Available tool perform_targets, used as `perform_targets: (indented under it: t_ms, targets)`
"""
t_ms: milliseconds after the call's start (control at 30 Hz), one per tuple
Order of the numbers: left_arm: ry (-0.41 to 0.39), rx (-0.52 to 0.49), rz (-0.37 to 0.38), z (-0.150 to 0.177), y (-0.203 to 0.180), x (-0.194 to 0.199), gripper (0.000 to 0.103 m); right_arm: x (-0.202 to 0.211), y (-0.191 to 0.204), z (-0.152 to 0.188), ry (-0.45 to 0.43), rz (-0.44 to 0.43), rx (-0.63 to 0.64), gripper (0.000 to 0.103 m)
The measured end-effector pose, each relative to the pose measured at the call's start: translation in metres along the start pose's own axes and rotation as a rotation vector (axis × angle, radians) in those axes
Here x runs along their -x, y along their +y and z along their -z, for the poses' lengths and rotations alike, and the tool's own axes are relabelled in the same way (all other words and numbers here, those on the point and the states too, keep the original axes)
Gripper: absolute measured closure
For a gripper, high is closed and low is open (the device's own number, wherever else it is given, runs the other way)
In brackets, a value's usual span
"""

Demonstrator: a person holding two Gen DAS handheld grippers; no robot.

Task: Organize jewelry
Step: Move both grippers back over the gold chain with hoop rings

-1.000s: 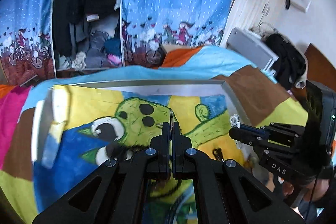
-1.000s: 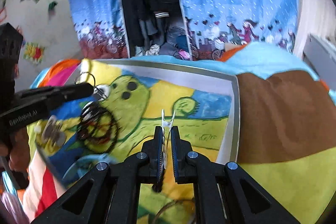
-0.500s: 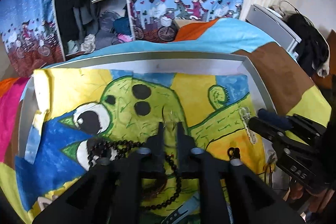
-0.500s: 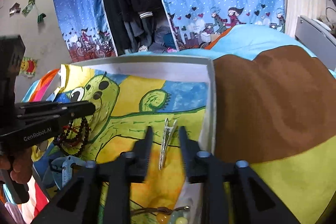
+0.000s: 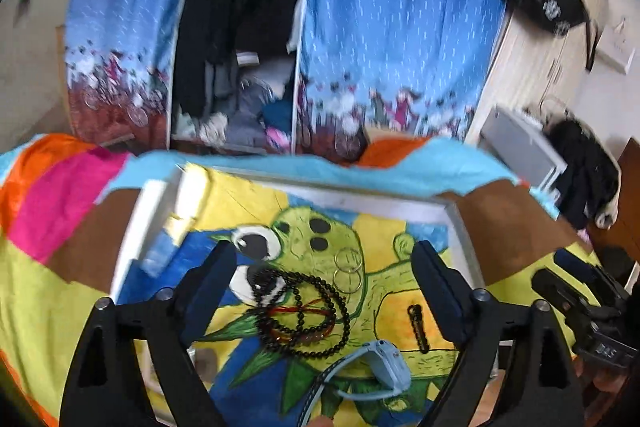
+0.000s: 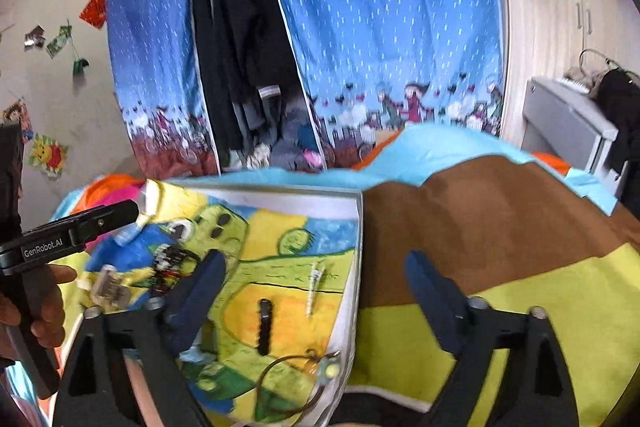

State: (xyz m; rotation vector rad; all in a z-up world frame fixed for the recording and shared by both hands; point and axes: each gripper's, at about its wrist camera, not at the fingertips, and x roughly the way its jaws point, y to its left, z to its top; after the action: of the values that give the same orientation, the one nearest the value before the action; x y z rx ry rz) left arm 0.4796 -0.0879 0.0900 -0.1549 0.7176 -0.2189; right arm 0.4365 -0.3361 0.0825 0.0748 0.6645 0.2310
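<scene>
Both hand-held grippers have let go: the left hand-held gripper (image 5: 320, 275), which was pinched on the hoops a second ago, now stands wide apart and empty, with the two gold hoops (image 5: 348, 269) lying at the centre of its frame beside the black beads (image 5: 300, 315). The right hand-held gripper (image 6: 312, 287) has likewise spread and released the white clip (image 6: 314, 287), which lies near the tray's right wall, above and right of a dark clip (image 6: 264, 323). I judge both pieces placed, so each gripper is free for the next item. The tray (image 5: 460, 227) is lined with a green cartoon drawing and sits on a patchwork bed (image 6: 500, 227); blue curtains (image 5: 400, 27) and an open wardrobe fill the upper frame
</scene>
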Motion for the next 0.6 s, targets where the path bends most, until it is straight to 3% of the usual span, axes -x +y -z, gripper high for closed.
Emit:
perform_targets:
  t_ms: [167,367,600]
  targets:
    - [-0.086,-0.034,-0.017,0.007,-0.005,0.061,0.015,0.054,0.028,0.007,-0.051,0.006,0.058,0.001]
    - [-0.195,-0.126,-0.028,0.035,-0.016,0.134,0.015,0.113,0.061,0.027,-0.116,0.011,0.121,0.0]
    - [-0.244,-0.119,0.003,0.078,-0.011,0.198,0.015,0.172,0.099,0.06,-0.181,0.057,0.184,0.0]
